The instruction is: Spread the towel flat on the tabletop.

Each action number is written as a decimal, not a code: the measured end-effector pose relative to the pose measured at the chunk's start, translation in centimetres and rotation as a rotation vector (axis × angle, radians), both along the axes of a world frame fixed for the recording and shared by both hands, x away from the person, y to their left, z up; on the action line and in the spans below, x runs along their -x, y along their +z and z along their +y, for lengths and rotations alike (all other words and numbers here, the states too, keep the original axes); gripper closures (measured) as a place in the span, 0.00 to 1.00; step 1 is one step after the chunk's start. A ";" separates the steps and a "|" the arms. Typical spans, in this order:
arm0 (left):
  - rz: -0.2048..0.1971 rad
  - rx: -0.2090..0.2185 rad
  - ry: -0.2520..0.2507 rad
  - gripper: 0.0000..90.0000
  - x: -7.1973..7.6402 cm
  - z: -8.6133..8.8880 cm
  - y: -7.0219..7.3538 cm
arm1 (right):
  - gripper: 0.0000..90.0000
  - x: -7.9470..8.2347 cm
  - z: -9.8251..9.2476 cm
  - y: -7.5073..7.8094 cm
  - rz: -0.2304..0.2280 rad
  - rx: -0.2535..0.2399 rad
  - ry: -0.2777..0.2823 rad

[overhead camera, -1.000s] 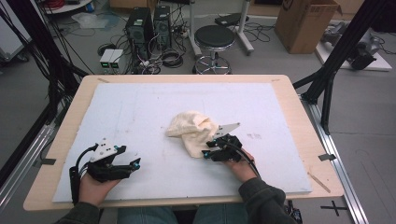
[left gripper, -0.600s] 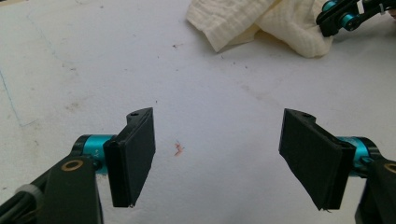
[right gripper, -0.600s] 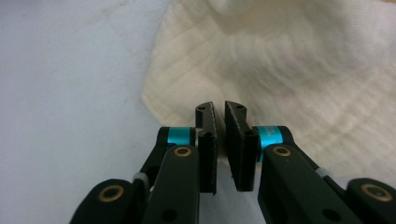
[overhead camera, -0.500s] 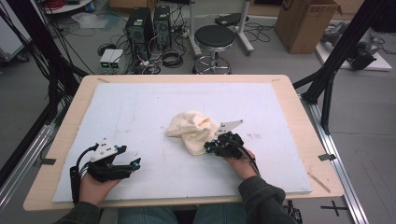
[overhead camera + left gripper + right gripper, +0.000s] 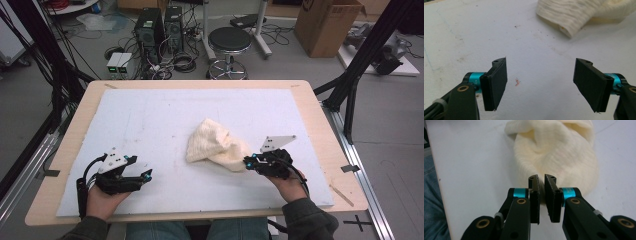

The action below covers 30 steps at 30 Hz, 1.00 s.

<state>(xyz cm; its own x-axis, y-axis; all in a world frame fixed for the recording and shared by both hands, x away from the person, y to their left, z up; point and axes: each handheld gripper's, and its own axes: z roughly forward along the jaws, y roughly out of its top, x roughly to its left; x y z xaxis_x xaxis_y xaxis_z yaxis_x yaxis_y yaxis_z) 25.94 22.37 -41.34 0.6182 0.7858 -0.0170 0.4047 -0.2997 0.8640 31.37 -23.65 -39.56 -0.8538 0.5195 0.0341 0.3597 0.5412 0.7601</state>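
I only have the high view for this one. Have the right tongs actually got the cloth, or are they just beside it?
Observer: In the right gripper view the right tongs are nearly shut. They have just been closing, and a thin fold of the cloth is pinched between them.
Operator: And the left tongs?
Observer: The left tongs stand wide open with nothing held, over bare mat.
Operator: Anything on the mat there?
Observer: A small reddish speck lies between the open jaws. The cloth sits beyond them, apart from that side.
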 end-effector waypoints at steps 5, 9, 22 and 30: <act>0.000 0.000 -0.006 0.31 0.0 -0.1 0.0 | 0.91 0.8 -1.6 -1.5 0.037 0.016 -0.024; -0.007 0.008 -0.010 0.31 0.1 -0.3 0.1 | 0.80 0.8 -1.6 -2.9 0.071 0.009 -0.020; -0.015 0.076 -0.116 0.37 -0.4 -3.2 0.8 | 0.67 0.5 0.0 -2.0 -0.006 -0.035 0.065; -0.006 0.022 -0.237 0.46 -1.8 -8.1 0.1 | 0.67 0.0 -2.3 -2.2 -0.016 -0.061 0.044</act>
